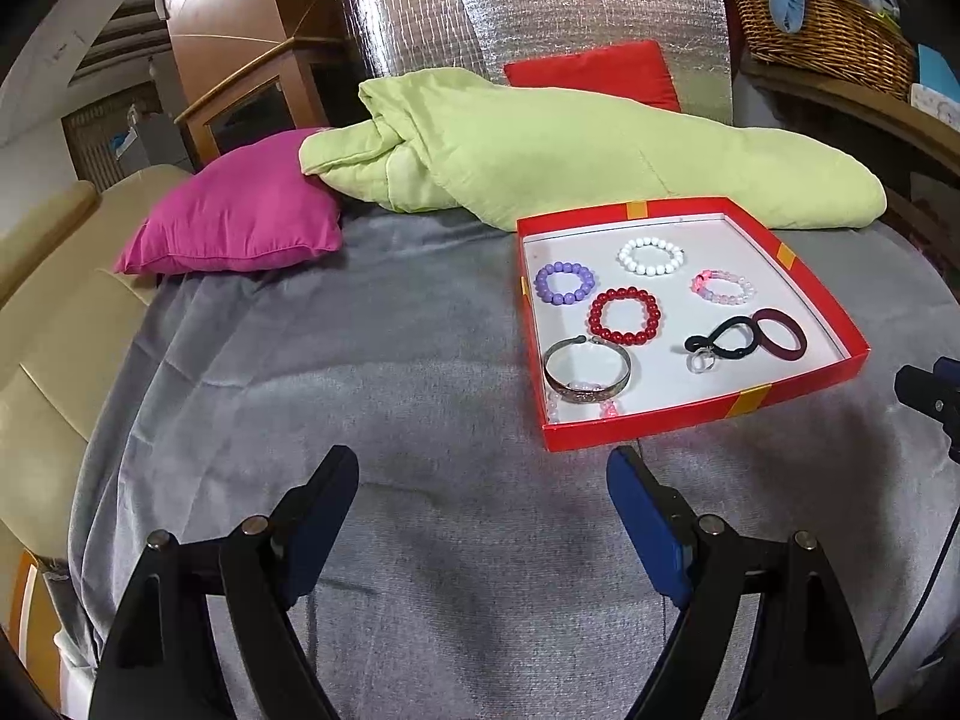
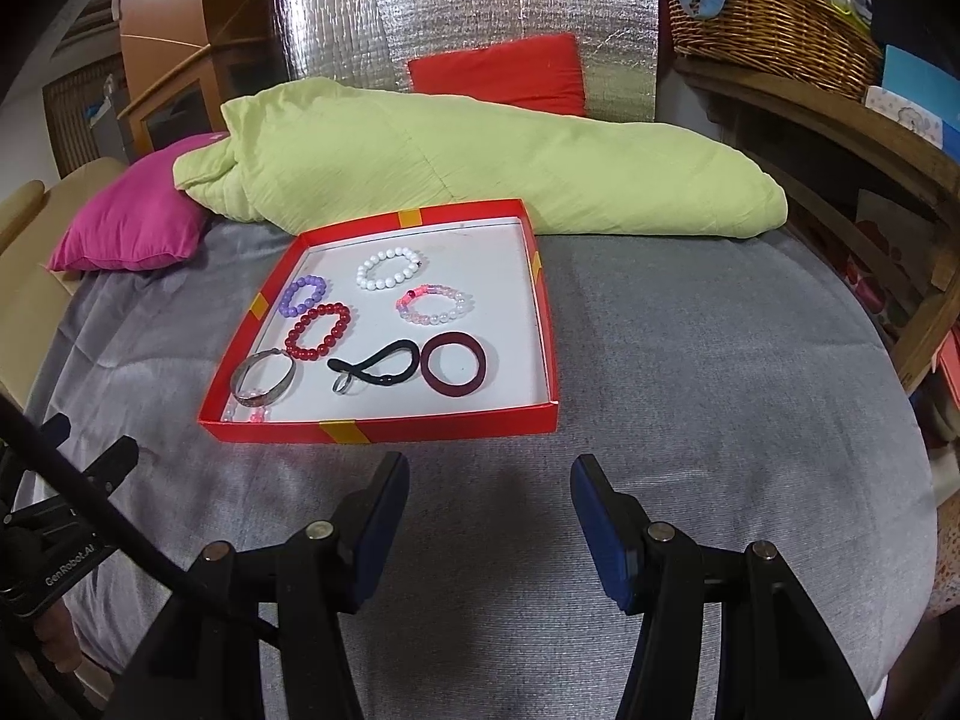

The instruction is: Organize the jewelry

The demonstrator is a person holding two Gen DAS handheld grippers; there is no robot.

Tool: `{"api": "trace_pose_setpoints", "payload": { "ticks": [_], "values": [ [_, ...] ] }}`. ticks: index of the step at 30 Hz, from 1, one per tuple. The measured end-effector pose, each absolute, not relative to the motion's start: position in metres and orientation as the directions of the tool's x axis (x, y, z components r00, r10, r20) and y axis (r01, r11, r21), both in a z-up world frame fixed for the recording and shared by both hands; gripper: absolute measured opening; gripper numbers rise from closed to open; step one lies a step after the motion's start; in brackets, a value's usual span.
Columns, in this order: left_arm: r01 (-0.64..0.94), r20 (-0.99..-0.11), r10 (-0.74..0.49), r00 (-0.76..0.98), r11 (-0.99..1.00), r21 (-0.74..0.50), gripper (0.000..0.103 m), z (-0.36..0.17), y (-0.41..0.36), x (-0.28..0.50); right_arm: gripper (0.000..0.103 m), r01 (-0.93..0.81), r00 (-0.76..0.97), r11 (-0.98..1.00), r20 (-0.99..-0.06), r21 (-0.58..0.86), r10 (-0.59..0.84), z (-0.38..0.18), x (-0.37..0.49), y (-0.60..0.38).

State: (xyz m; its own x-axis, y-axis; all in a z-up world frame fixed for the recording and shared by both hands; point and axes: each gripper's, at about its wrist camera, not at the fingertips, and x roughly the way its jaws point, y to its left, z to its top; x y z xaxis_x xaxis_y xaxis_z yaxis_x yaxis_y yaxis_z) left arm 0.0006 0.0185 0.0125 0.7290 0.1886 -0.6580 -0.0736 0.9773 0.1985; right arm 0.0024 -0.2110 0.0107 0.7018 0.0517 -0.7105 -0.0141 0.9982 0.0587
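A red tray [image 1: 798, 363] with a white floor is seen on a grey sheet [image 1: 336, 360], ahead of both grippers. The left gripper [image 1: 483, 480] is held low over the sheet near the tray's near edge, its jaws spread wide with nothing between them. The right gripper [image 2: 489, 483] is likewise held just short of the tray's near edge, jaws spread and nothing grasped. All the jewelry is lying inside the tray: a white bracelet [image 1: 651, 255] toward the far side, a purple bracelet [image 1: 565, 283] by the left wall, a red bracelet [image 1: 624, 315] just beside it, and a pink bracelet [image 1: 723, 287] to the right. A silver bangle [image 1: 588, 372] is set in the near left corner, touching the red bracelet, with pale beads [image 1: 606, 409] partly hidden under it against the near wall. A black hair tie [image 1: 723, 339] is laid twisted in a figure eight, a small ring [image 1: 699, 361] at its near end, and a maroon band [image 1: 780, 333] is touching its right end. Behind the tray a green blanket [image 1: 540, 144] is bunched up, with a magenta pillow [image 1: 240, 219] at its left and a red cushion [image 1: 594, 75] against a foil panel [image 1: 540, 6]. A wicker basket [image 2: 774, 12] is seen on a shelf at right.
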Motion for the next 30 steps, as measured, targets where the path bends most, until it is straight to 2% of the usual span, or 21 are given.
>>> {"api": "trace_pose_setpoints", "payload": {
  "ticks": [30],
  "values": [
    [-0.076, -0.642, 0.174, 0.746, 0.981, 0.178, 0.085, 0.020, 0.034, -0.010, 0.060, -0.028, 0.718, 0.999, -0.695, 0.024, 0.037, 0.009, 0.001, -0.181]
  ]
}}
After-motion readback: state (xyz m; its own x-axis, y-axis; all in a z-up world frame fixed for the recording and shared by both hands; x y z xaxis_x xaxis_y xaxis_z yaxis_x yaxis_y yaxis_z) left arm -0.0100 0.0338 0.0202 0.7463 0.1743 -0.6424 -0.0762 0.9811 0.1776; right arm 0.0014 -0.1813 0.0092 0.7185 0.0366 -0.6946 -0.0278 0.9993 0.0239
